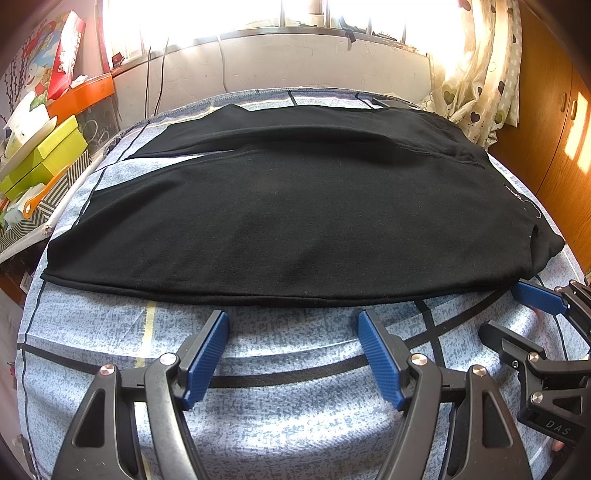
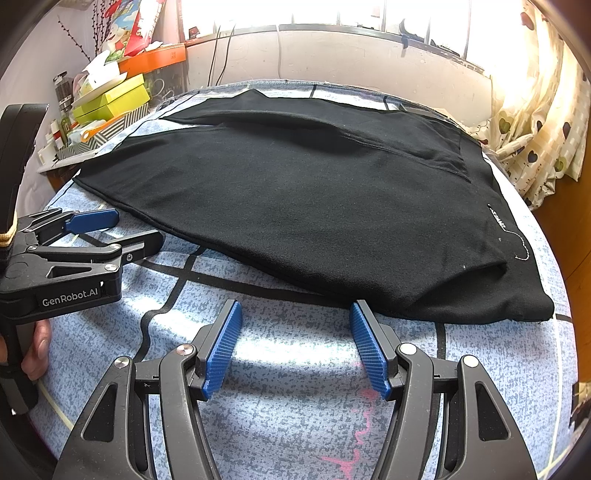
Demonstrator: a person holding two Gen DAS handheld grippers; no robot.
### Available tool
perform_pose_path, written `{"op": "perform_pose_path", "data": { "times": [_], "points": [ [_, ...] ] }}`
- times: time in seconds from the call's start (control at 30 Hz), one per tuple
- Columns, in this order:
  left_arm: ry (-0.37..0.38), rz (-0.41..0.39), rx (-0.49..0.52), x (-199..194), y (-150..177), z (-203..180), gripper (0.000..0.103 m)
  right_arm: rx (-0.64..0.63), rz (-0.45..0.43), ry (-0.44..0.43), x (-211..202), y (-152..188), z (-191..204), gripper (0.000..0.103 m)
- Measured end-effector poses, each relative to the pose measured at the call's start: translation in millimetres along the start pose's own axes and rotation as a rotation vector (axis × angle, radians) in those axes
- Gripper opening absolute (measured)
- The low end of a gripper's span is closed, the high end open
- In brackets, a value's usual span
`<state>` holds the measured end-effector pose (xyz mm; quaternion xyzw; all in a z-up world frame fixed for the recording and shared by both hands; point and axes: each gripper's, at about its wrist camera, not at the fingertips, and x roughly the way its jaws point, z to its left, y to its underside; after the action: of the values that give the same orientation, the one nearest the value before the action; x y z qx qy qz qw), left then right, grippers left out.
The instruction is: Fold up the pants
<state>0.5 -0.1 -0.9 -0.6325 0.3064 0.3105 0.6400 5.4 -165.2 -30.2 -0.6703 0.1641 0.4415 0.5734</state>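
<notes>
Black pants (image 1: 288, 218) lie flat on a blue patterned bed cover (image 1: 280, 417), legs to the left, waist to the right; they also show in the right wrist view (image 2: 314, 199). My left gripper (image 1: 293, 321) is open and empty, just short of the pants' near hem. My right gripper (image 2: 293, 314) is open and empty, near the pants' near edge by the waist end. The right gripper shows at the right of the left wrist view (image 1: 513, 310), and the left gripper at the left of the right wrist view (image 2: 136, 229).
Green and orange boxes (image 1: 40, 155) and clutter stand on a shelf to the left of the bed. A wall with a bright window (image 1: 295, 22) is behind. A heart-print curtain (image 1: 476, 92) and a wooden cabinet (image 1: 554, 122) are at the right.
</notes>
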Motion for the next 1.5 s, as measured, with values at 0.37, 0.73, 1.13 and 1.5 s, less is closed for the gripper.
{"op": "perform_pose_path", "data": {
  "times": [0.37, 0.73, 1.13, 1.5],
  "points": [
    [-0.048, -0.106, 0.029, -38.3, -22.3, -2.2, 0.073, -0.075, -0.059, -0.031, -29.7, -19.5, 4.9, 0.061],
    [-0.113, -0.282, -0.020, -73.6, -82.7, 20.6, 0.073, -0.121, -0.167, -0.008, -47.7, -78.9, -4.8, 0.061],
    [-0.140, -0.307, -0.015, -59.2, -116.6, 29.3, 0.073, -0.150, -0.198, -0.008, -27.3, -125.4, -14.7, 0.061],
    [-0.150, -0.252, -0.018, -19.0, -138.0, 41.1, 0.073, -0.171, -0.173, -0.036, 9.4, -155.1, -32.0, 0.061]
  ]
}}
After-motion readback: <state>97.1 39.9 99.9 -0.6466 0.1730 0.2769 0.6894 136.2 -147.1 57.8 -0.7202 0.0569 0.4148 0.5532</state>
